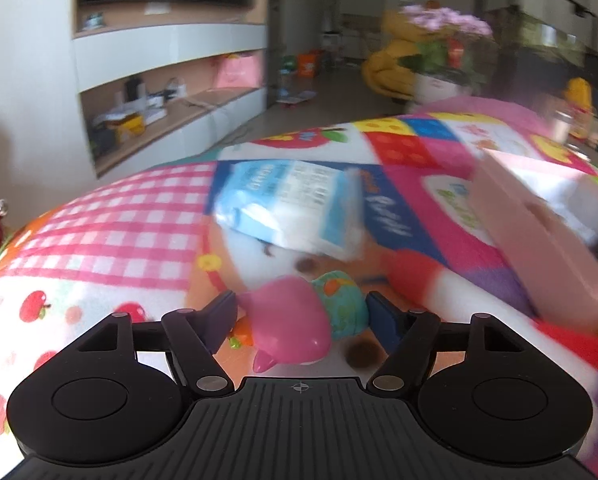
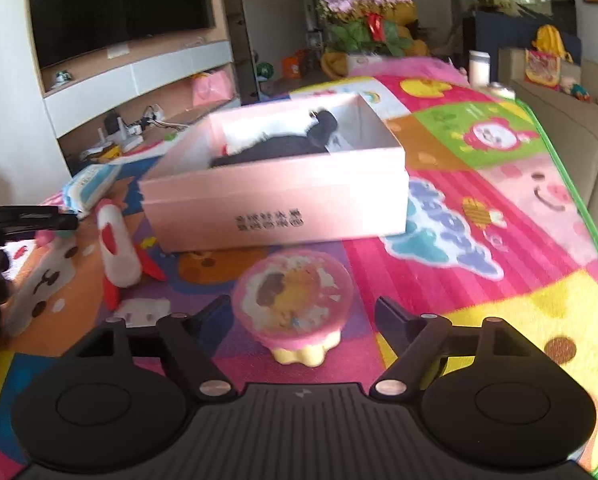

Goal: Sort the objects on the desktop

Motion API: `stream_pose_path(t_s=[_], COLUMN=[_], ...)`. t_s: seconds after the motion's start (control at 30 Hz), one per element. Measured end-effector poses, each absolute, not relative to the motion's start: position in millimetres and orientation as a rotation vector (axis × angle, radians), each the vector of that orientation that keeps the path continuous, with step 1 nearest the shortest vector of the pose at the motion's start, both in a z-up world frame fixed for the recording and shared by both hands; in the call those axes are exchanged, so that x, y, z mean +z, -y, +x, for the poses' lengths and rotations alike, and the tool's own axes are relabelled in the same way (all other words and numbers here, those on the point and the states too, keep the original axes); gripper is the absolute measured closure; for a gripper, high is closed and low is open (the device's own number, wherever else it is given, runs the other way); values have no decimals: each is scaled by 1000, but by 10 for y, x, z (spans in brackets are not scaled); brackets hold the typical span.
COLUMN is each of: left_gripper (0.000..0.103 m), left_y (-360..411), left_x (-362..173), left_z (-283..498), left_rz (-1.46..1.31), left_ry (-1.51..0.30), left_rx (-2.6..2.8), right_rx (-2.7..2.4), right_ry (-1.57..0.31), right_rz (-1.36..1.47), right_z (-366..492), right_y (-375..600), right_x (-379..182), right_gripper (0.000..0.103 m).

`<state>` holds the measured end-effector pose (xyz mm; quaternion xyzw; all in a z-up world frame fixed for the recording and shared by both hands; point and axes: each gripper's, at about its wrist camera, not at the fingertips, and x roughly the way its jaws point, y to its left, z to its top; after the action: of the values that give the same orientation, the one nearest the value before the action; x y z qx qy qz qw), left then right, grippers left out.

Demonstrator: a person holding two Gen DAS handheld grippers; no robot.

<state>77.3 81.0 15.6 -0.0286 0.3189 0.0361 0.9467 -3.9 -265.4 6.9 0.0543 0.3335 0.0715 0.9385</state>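
My left gripper [image 1: 301,312] is shut on a pink and teal toy figure [image 1: 299,320], held just above the patterned mat; both fingers press its sides. A blue and white wipes pack [image 1: 291,208] lies just beyond it. The open pink box [image 1: 539,236] is to the right. In the right wrist view the pink box [image 2: 275,208] stands ahead with a black item [image 2: 275,146] inside. My right gripper [image 2: 303,316] is open around a round pink toy on a yellow base [image 2: 295,304], which stands on the mat; the fingers stand clear of its sides.
A white and red plush tube [image 2: 117,248] lies left of the box, with the wipes pack [image 2: 91,184] behind it. The left gripper [image 2: 27,220] shows at the far left. A sofa [image 2: 579,128] borders the mat on the right. Shelving and a TV [image 2: 119,8] stand behind.
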Motion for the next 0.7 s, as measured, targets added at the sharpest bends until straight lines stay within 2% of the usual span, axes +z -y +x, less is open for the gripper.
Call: stream_pose_path(t_s=[0.03, 0.2, 0.37, 0.43, 0.5, 0.7], left_gripper=[27, 27, 25, 22, 10, 7], left_y=[-753, -398, -165, -88, -30, -84], left_x=[180, 241, 269, 257, 225, 146], left_z=[668, 125, -202, -261, -311, -352], left_rz=[-41, 75, 90, 98, 116, 94], left_ry=[-646, -649, -661, -658, -657, -699], left_rx=[30, -192, -328, -352, -348, -318], right_rx=[147, 140, 127, 123, 120, 116], right_ry=[-673, -674, -668, -665, -665, -669], right_rz=[114, 111, 111, 110, 111, 116], right_z=[-47, -48, -58, -61, -57, -45], right_y=[2659, 2651, 2638, 2631, 2630, 2638], right_x=[76, 72, 78, 82, 80, 70], right_gripper=[18, 16, 6, 4, 3, 0])
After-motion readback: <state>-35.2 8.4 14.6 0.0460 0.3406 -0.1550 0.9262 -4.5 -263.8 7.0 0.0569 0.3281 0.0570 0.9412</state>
